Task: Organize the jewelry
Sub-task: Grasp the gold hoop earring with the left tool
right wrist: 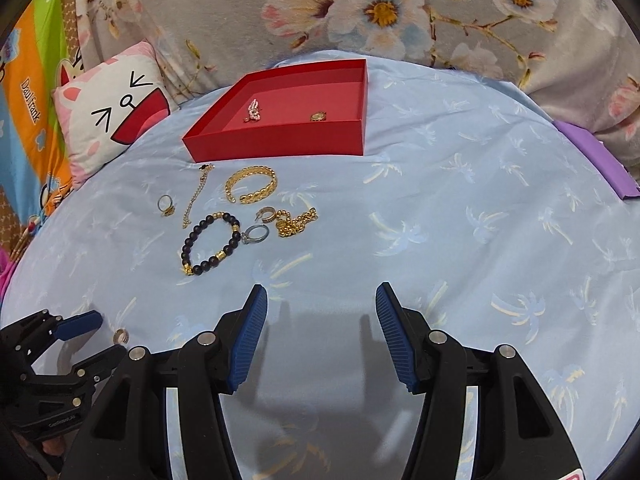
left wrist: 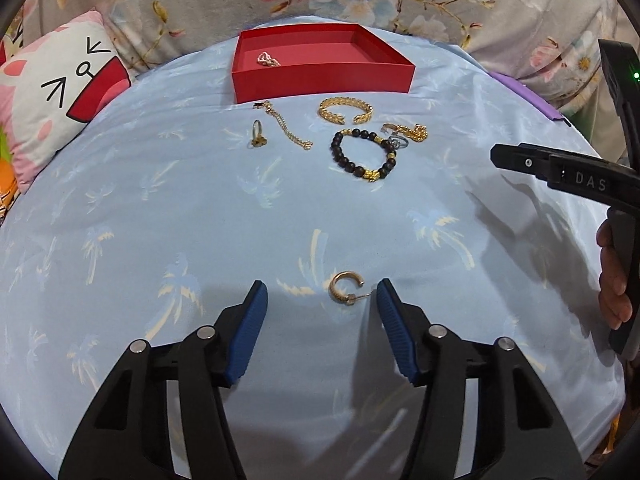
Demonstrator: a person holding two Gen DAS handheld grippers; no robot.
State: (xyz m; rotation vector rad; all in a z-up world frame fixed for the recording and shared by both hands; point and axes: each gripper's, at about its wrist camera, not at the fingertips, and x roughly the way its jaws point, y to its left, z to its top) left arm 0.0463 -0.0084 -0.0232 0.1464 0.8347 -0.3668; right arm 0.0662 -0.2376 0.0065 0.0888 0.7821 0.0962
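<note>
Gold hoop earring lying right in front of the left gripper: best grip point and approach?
Grip the thick ribbed arc of the gold hoop earring, not its thin post, which sticks out toward the right jaw. It lies flat on the blue sheet, so come down from above. The left gripper is open but the hoop sits off-centre toward the right jaw; I'd shift right first, then pinch across the band.

"DAS" in pale letters on black right gripper (left wrist: 496,156) arm; "Daul frank" on orange cartoon-print fabric (right wrist: 30,100).
</note>
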